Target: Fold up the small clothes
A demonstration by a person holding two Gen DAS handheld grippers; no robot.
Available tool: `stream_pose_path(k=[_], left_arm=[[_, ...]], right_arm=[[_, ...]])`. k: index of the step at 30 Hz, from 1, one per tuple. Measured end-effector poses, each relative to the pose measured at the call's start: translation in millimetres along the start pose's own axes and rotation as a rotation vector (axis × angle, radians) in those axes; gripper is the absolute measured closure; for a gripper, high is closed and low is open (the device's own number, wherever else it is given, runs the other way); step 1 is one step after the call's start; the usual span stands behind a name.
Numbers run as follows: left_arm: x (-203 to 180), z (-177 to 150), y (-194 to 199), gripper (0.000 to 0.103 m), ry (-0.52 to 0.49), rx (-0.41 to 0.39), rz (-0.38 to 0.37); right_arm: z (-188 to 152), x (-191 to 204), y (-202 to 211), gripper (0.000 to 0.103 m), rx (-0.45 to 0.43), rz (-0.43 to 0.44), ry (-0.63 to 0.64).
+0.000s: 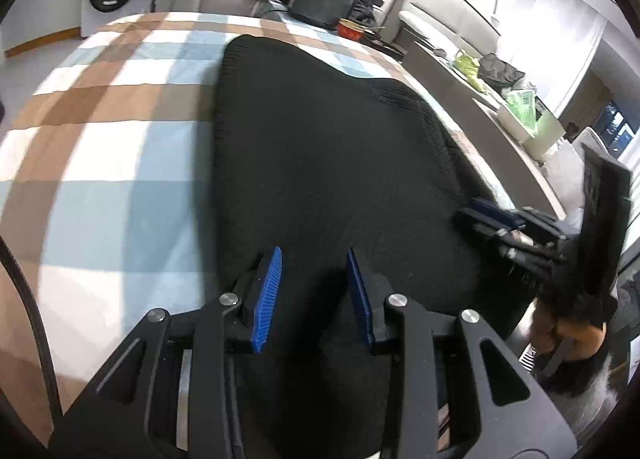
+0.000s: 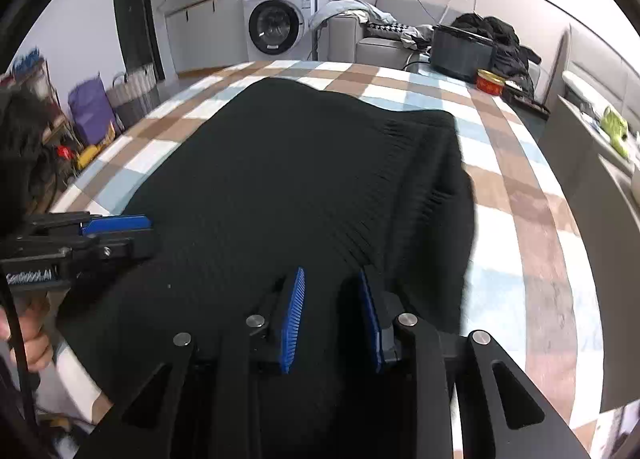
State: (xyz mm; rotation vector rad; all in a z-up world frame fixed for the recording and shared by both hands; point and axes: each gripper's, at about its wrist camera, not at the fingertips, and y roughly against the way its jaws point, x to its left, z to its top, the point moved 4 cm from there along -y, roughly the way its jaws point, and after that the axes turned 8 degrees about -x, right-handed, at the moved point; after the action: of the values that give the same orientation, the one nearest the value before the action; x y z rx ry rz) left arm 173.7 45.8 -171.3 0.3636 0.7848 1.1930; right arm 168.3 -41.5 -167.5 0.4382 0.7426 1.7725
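Note:
A black knitted garment (image 1: pixel 320 163) lies spread on the checked table; it also shows in the right wrist view (image 2: pixel 304 179), with a ribbed part folded over at its right side. My left gripper (image 1: pixel 314 255) is open, its blue pads just above the garment's near edge, nothing between them. My right gripper (image 2: pixel 332 279) is open too, over the garment's near right part. Each gripper appears in the other's view: the right one (image 1: pixel 486 207) at the garment's right edge, the left one (image 2: pixel 116 225) at its left edge.
The table (image 1: pixel 100 131) has a blue, white and brown checked cloth. A red tin (image 2: pixel 490 82) and a dark box (image 2: pixel 462 47) stand at its far end. A sofa with clothes, a washing machine (image 2: pixel 276 25) and a side counter (image 1: pixel 492 107) lie beyond.

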Motion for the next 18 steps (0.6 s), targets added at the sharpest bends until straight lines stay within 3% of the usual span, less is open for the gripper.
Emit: stream_pose_path(k=[1, 5, 7, 11, 15, 18], left_arm=[[2.5, 0.0, 3.1, 0.072, 0.005, -0.004, -0.003], [2.6, 12.0, 6.1, 0.072, 0.003, -0.029, 0.009], [-3.4, 23.9, 0.1, 0.072, -0.005, -0.032, 0.000], [-20.2, 49.6, -23.6, 0.072, -0.048, -0.012, -0.012], [-18.2, 55.9, -58.4, 0.072, -0.069, 0.074, 0.044], [-3.7, 52.4, -56.0, 0.072, -0.016, 0.071, -0.004]], right_arm=[[-2.4, -8.7, 2.2, 0.074, 0.004, -0.062, 0.004], [-1.6, -23.6, 10.2, 0.073, -0.002, -0.020, -0.059], [8.5, -17.9, 14.4, 0.073, -0.023, -0.034, -0.030], [33.5, -2.4, 3.9, 0.073, -0.023, 0.037, -0.045], [52.3, 11.0, -32.9, 0.073, 0.060, 0.073, -0.044], [48.3, 7.7, -52.3, 0.073, 0.139, 0.058, -0.031]])
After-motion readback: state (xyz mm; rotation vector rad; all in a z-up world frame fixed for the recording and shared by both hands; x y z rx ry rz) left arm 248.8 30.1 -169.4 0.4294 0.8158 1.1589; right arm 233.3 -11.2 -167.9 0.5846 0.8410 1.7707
